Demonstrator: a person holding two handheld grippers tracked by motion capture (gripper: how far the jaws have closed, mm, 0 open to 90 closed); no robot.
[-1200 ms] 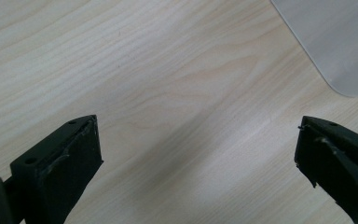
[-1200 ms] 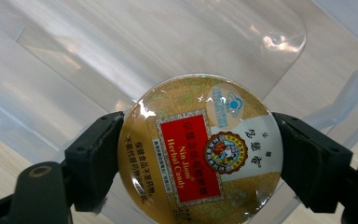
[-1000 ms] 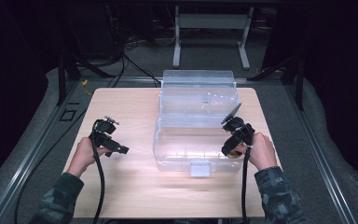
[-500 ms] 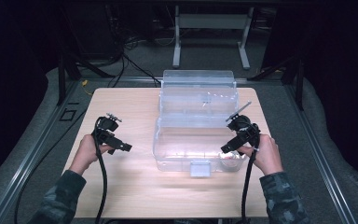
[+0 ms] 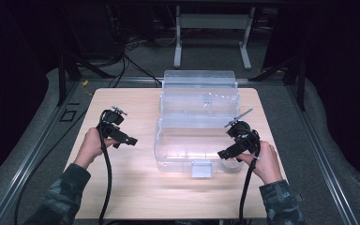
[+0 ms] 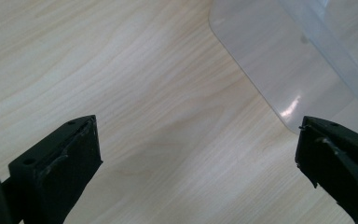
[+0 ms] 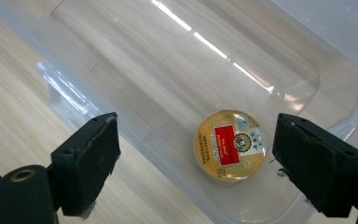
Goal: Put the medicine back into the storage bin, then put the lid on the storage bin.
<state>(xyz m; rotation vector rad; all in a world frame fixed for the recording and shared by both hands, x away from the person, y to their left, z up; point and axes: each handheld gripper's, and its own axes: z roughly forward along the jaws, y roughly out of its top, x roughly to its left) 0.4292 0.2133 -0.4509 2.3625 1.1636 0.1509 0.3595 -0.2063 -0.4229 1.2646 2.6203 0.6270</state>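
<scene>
Inside the clear plastic storage box [image 5: 194, 133], tucked into its front right corner, sits a small round tin [image 7: 230, 145] with a gold lid and a red label. The right gripper [image 5: 228, 153] hangs right over that corner with its jaws spread wide and nothing between them; in the right gripper view the tin lies between the two black pads [image 7: 91, 156], a bit closer to the far one. The left gripper [image 5: 126, 139] is off to the left of the box, also wide open and empty, pointing at the box's near left corner over the bare wooden table [image 5: 122, 187].

My guess is the tin is the thing being worked on, so here's what I'd worry about:

- The tin is low and hard up against the box wall. If the right gripper goes back in for it, one pad could land on the rim or wall instead of the tin's side, and the whole box would skate on the smooth tabletop.
- The lid looks slick and rounded, so a shallow pinch might just squirt it along the box floor.
- The box is see-through and glary, so it's easy to misjudge where the wall is and clip it.
- The left gripper is apart from the box, so nothing braces it if it gets bumped.
</scene>
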